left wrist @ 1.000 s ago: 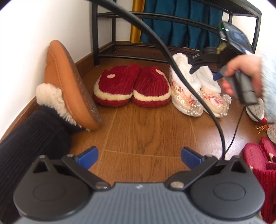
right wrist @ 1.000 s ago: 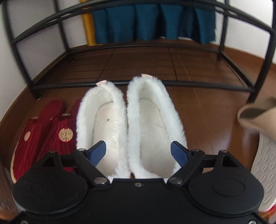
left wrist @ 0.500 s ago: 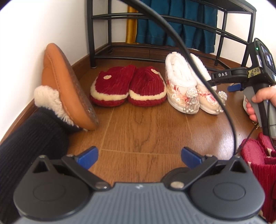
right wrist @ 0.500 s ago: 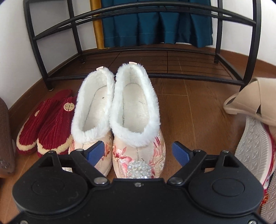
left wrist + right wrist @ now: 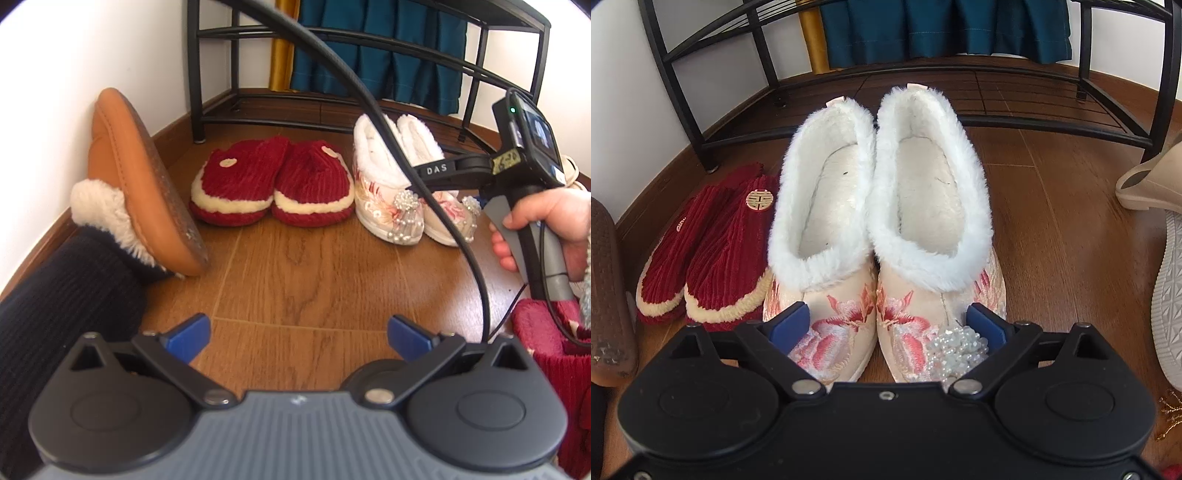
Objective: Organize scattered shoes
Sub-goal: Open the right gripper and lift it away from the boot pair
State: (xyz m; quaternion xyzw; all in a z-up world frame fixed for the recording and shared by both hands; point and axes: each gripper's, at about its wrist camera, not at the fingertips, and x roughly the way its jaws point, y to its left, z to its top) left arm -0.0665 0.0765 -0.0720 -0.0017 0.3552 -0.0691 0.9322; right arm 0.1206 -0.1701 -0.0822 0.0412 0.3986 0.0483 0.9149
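Note:
A pair of red corduroy slippers (image 5: pixel 273 184) and a pair of cream embroidered shoes with white fur lining (image 5: pixel 402 184) stand side by side on the wood floor before a black shoe rack (image 5: pixel 332 74). In the right wrist view the cream pair (image 5: pixel 882 206) fills the centre with the red pair (image 5: pixel 713 251) to its left. My right gripper (image 5: pixel 888 325) is open and empty, just short of the cream toes. My left gripper (image 5: pixel 299 336) is open and empty above bare floor. More red slipper fabric (image 5: pixel 554 347) lies at the right.
An orange fur-lined slipper on a foot (image 5: pixel 136 192) in a dark trouser leg stands at the left by the wall. A beige sandal (image 5: pixel 1152 184) and a white ribbed sole (image 5: pixel 1171 295) lie at the right. A black cable (image 5: pixel 406 155) crosses the left wrist view.
My right gripper has drawn back from the cream shoes, so their toes now show. It stays open. The left gripper has barely moved.

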